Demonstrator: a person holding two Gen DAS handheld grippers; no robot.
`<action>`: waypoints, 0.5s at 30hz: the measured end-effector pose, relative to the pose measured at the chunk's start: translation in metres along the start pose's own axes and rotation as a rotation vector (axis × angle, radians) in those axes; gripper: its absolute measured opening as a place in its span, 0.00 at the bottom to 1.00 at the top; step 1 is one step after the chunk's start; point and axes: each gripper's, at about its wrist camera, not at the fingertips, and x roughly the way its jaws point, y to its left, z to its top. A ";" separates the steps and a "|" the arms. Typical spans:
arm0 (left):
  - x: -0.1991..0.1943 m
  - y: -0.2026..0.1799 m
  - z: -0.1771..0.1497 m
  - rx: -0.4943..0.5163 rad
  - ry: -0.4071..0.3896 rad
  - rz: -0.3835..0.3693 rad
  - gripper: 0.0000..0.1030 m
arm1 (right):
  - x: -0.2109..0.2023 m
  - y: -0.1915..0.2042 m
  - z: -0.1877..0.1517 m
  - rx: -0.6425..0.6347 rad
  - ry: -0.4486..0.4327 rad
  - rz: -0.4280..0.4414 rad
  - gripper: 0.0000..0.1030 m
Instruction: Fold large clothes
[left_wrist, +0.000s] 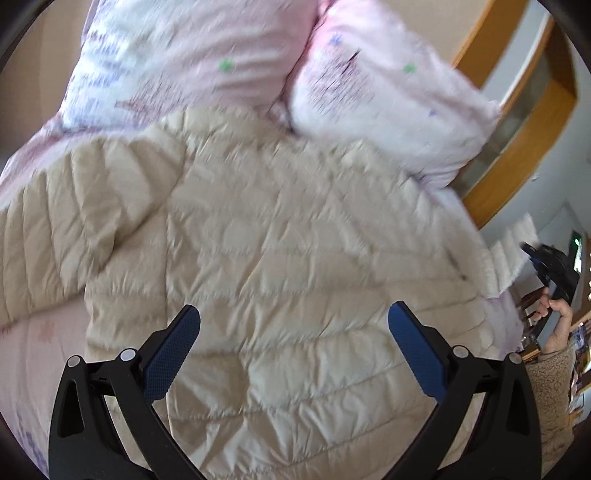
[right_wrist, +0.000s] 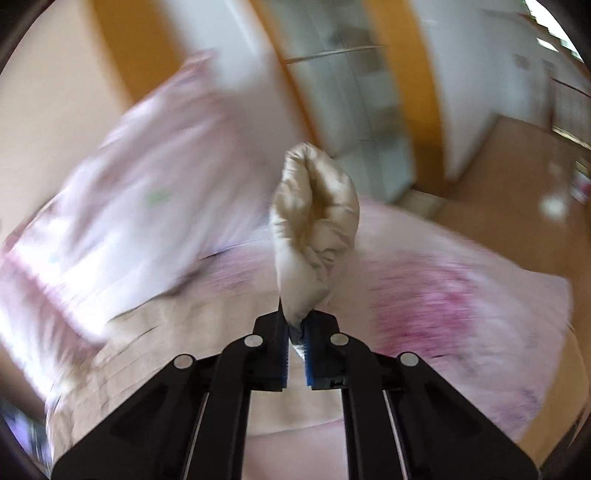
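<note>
1. Left wrist view: a cream quilted puffer jacket lies spread on a pink printed bedspread, its collar toward 2 soft pink pillows, a wooden frame bordering the right side.
2. The left gripper hangs above the jacket, jaws spread wide, blue textured pads empty.
3. The right gripper is clenched on a puffy, glossy fold of the jacket, lifted clear of the blurred bedding.
</note>
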 end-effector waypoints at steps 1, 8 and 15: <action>-0.002 -0.002 0.002 0.003 -0.016 -0.023 0.99 | 0.000 0.016 -0.004 -0.031 0.015 0.039 0.07; 0.010 -0.016 0.025 -0.038 -0.023 -0.212 0.99 | 0.016 0.150 -0.087 -0.334 0.250 0.322 0.07; 0.061 -0.029 0.037 -0.168 0.088 -0.324 0.99 | 0.032 0.210 -0.170 -0.538 0.449 0.407 0.48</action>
